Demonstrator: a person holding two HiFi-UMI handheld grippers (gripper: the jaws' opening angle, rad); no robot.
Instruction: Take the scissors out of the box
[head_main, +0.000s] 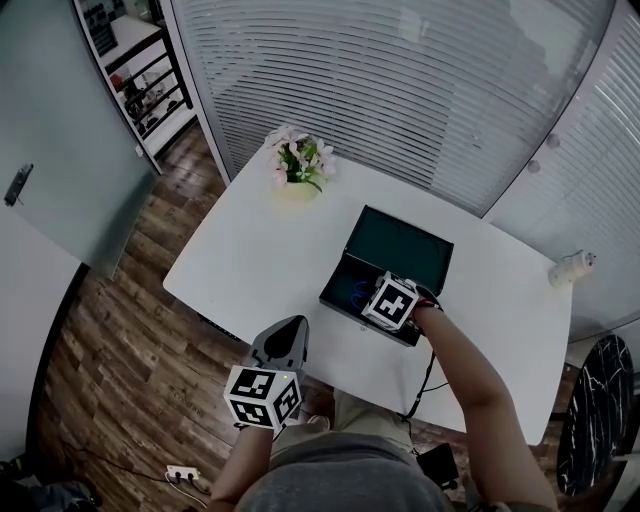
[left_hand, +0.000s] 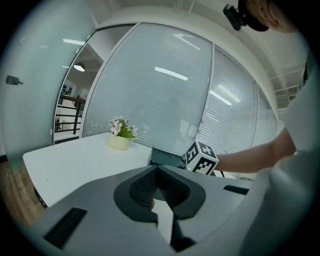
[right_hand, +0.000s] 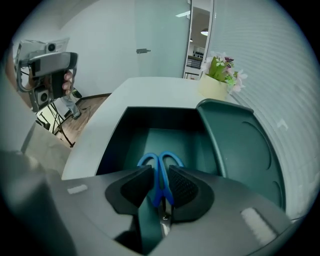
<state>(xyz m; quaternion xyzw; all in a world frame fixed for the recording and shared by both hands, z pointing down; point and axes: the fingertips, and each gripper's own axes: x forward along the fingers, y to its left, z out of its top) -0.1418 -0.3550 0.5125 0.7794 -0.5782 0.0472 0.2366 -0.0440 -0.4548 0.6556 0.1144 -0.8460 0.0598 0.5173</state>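
A dark green box stands open on the white table, its lid laid back flat. Blue-handled scissors lie on the box floor. My right gripper reaches steeply down into the box, open, with a jaw on either side of the scissors' handles where they meet the blades. In the head view only its marker cube shows, over the box's near end. My left gripper hangs off the table's near edge, shut with nothing in it.
A small pot of pink flowers stands at the table's far edge. A white object sits at the table's right side. A glass partition with blinds runs behind the table. Wooden floor lies to the left.
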